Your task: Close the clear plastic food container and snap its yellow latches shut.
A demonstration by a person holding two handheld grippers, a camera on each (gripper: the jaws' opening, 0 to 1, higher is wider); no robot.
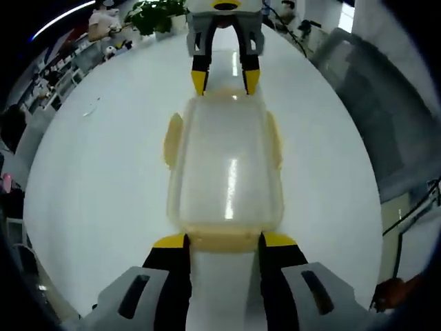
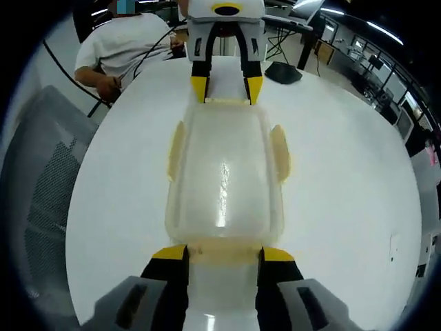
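The clear plastic container (image 1: 226,169) lies lengthwise on the white table, its lid resting on top. In the left gripper view my left gripper (image 1: 224,241) has its jaws against both sides of the near end yellow latch (image 1: 224,239). At the far end my right gripper (image 1: 224,81) faces me with its yellow tips at the container's edge. The right gripper view mirrors this: my right gripper (image 2: 224,254) holds the near end latch (image 2: 224,251), and my left gripper (image 2: 225,89) is at the far latch (image 2: 226,102). Side latches (image 1: 173,140) (image 2: 279,153) flare outward.
The round white table (image 1: 103,179) has bare surface on both sides of the container. A person in a white shirt (image 2: 117,48) sits at its far edge. A mesh chair (image 2: 48,165) stands to the left, a potted plant (image 1: 155,14) and shelves lie beyond.
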